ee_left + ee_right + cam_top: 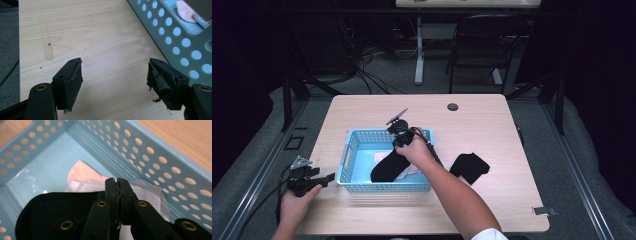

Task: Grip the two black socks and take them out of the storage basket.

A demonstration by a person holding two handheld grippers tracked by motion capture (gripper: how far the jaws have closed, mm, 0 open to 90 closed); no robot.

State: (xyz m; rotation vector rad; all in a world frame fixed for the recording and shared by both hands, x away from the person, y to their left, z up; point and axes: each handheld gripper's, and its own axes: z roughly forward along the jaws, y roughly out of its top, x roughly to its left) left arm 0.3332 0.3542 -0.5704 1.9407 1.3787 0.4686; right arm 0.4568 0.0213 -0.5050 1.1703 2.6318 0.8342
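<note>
Right gripper (pixel 398 131) sits out ahead of the right hand (pixel 414 150), forearm angled in from bottom right, jaws pressed together pad to pad. Left gripper (pixel 324 178) low at the near left, left hand (pixel 297 202) behind it, jaws spread wide with bare pads (pixel 75 80), pointing right.

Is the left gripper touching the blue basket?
Apart. In the high view, bare table separates the left gripper from the blue basket.

Perforated glossy plastic basket (pixel 150 157), matt ribbed cloth black sock (pixel 57 207), wood-grain table (pixel 100 37).
</note>
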